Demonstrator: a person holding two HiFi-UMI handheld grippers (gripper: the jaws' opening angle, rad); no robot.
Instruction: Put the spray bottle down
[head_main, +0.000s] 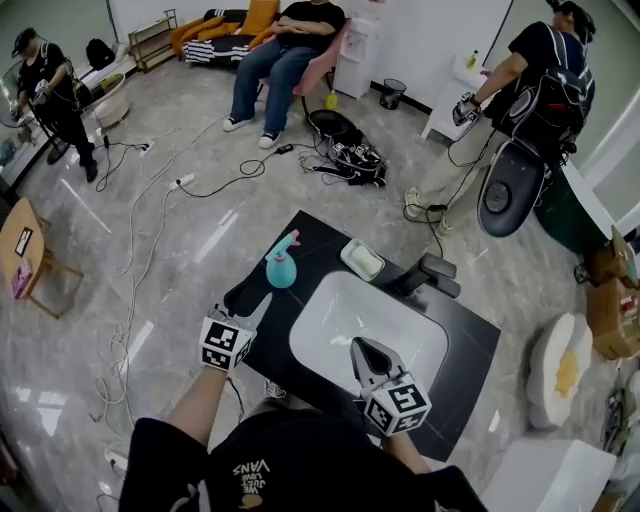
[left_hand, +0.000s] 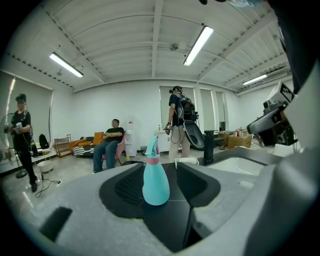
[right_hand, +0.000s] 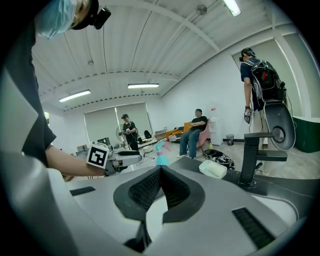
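Note:
A teal spray bottle (head_main: 281, 264) with a pink collar stands upright on the black counter (head_main: 470, 350), left of the white sink (head_main: 330, 335). My left gripper (head_main: 243, 297) is open just behind it. In the left gripper view the spray bottle (left_hand: 155, 181) shows in the gap ahead of the dark pads (left_hand: 125, 187), and neither pad presses on it. My right gripper (head_main: 361, 347) hovers over the sink with its jaws shut and nothing between them. In the right gripper view its tips (right_hand: 161, 169) meet, and the spray bottle (right_hand: 161, 155) is seen beyond them.
A white soap dish (head_main: 362, 260) and a black faucet (head_main: 432, 273) sit at the sink's far edge. Cables (head_main: 200, 180) trail over the floor. A seated person (head_main: 285, 50) and two standing people (head_main: 540, 90) are farther off.

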